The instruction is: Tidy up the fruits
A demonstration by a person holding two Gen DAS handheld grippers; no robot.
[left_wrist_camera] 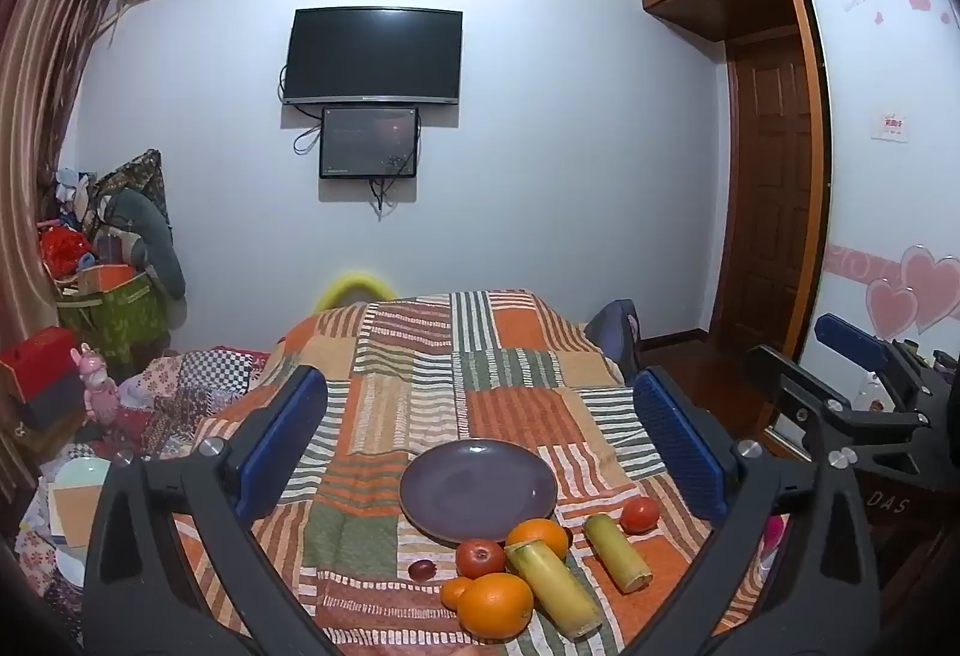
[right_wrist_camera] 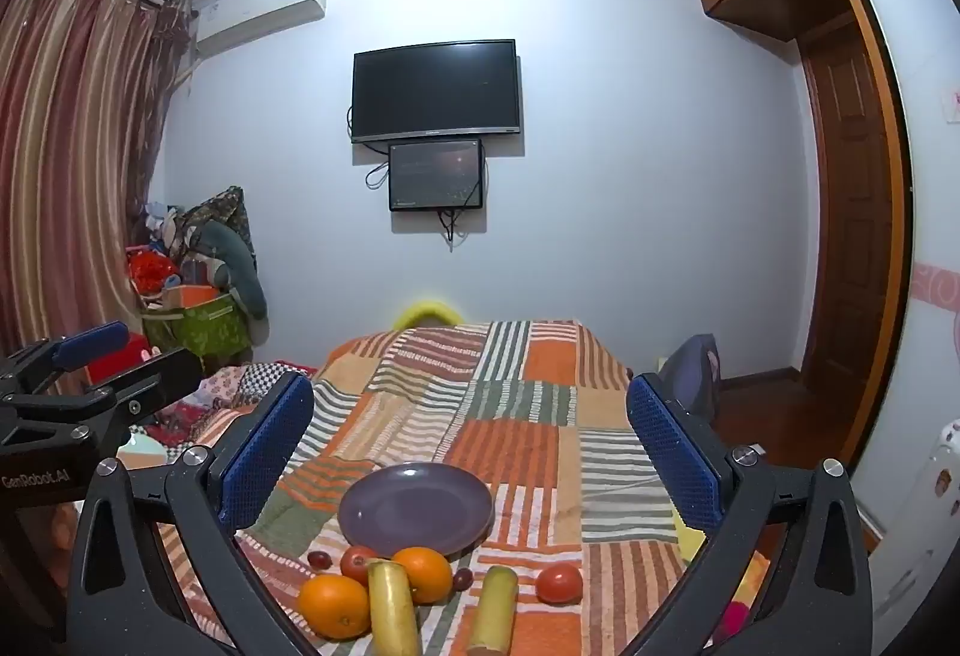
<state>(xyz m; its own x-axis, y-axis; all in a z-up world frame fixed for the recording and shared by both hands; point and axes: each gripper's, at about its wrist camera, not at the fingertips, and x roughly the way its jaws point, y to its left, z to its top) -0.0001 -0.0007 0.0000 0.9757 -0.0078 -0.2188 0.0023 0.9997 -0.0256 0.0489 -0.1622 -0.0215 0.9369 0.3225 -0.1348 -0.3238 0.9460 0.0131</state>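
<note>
Purple plate (left_wrist_camera: 478, 489) sits bare on the patchwork cloth (left_wrist_camera: 420, 356), fruits (left_wrist_camera: 495, 603) bunched just in front, ready for loading; my left gripper (left_wrist_camera: 478, 443) hangs wide open, empty. Right view: my right gripper (right_wrist_camera: 470, 452) likewise spread, nothing held, above the same pile.

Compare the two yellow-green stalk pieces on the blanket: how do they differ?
The near stalk piece looks longer and thicker than the far stalk piece. The near one touches an orange beside it; the far one lies apart, with a red fruit past its end. Both are yellow-green cylinders lying flat on the blanket, roughly parallel, outside the plate.
</note>
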